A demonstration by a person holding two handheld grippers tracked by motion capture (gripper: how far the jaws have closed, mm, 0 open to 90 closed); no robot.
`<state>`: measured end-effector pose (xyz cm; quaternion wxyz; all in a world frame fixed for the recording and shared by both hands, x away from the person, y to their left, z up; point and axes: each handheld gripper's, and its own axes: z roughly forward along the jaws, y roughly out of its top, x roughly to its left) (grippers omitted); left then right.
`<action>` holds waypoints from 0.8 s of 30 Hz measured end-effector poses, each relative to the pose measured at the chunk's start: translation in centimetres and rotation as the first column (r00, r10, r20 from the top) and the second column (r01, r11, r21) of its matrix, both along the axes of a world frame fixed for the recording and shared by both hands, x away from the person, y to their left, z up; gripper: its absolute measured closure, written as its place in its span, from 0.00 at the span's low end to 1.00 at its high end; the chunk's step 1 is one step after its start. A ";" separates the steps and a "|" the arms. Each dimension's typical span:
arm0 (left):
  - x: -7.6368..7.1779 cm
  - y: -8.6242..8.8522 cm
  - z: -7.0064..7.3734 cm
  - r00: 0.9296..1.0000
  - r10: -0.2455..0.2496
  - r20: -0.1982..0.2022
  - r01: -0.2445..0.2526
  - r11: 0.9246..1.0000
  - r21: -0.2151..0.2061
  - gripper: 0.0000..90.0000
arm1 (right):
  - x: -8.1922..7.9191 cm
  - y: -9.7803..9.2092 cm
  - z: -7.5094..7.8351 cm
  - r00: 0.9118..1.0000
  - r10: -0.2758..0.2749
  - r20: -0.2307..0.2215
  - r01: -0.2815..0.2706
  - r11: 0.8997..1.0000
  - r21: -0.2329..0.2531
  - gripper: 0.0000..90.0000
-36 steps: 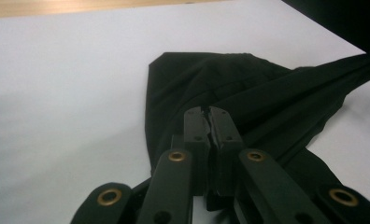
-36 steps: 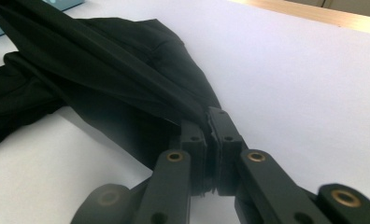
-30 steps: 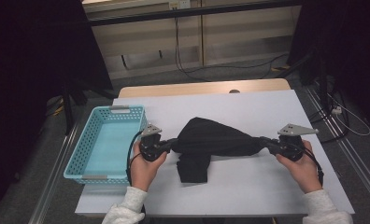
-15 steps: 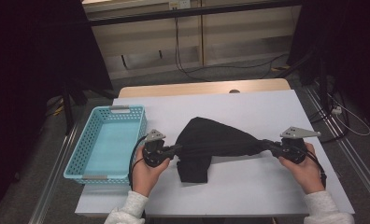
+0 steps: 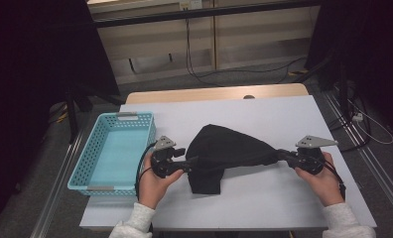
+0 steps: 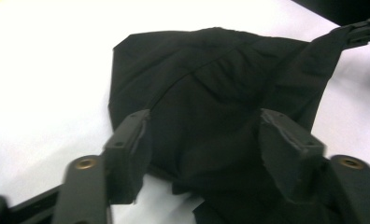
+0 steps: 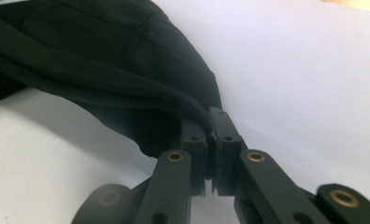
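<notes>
Here the right gripper pinches the black cloth, jaws closed.

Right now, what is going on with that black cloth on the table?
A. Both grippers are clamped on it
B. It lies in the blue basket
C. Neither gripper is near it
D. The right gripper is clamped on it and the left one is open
D: the right gripper pinches an edge of the black cloth between closed jaws, while the left gripper has its jaws spread wide at the cloth.
</notes>
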<state>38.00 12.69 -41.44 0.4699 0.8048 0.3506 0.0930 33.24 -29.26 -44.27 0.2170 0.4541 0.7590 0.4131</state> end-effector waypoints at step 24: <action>-1.4 -2.6 -2.6 0.984 -0.175 -0.040 0.178 0.977 0.116 0.27 | -0.1 0.4 0.0 1.000 0.013 0.002 -0.013 1.000 -0.013 0.96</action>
